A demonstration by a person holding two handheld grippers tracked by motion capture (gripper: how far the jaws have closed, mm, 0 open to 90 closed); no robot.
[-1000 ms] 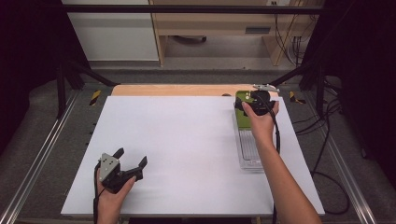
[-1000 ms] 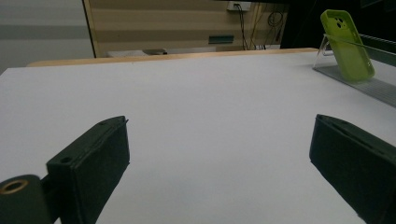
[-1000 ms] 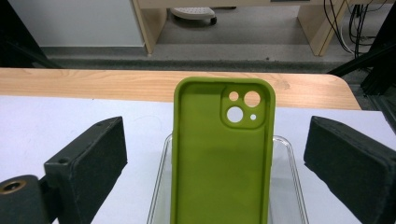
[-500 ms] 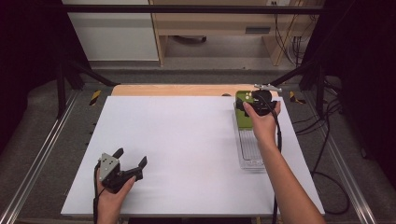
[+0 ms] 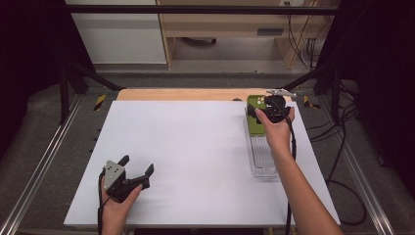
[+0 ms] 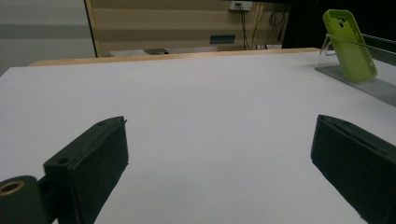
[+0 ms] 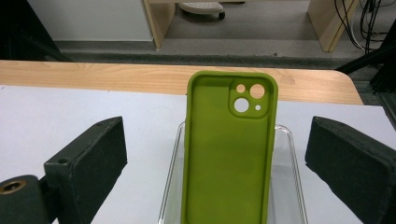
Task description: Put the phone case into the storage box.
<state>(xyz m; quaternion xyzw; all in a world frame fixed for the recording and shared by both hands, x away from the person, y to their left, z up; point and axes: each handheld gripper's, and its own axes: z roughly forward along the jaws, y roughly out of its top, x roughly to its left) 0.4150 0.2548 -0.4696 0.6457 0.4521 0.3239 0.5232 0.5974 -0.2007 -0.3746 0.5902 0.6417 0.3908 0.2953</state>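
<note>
- Standing between the wide-spread jaws of the right gripper (image 7: pixel 219 186), a green phone case (image 7: pixel 227 154) shows its hollow inner side to the right gripper view; clear gaps lie between the case and each black pad, so nothing is gripped.
- Its camera cutout sits at the upper corner nearer the right-hand finger (image 7: pixel 350 163), well above the level of the pads.
- The case leans in a clear plastic stand (image 7: pixel 289 186), whose rim shows on both sides of it, inside the span of the fingers.
- From the high view, the right gripper (image 5: pixel 264 108) hangs over the far end of the stand (image 5: pixel 262 161), with the case (image 5: pixel 254 117) under and just beside it.
- The left gripper (image 5: pixel 137 169) rests near the table's (image 5: pixel 195 147) close edge, jaws wide apart with only bare white surface between its fingers (image 6: pixel 93 163); the case (image 6: pixel 350 44) stands well off beyond its right finger.
- No brand, label or writing can be read on the case or stand.
</note>
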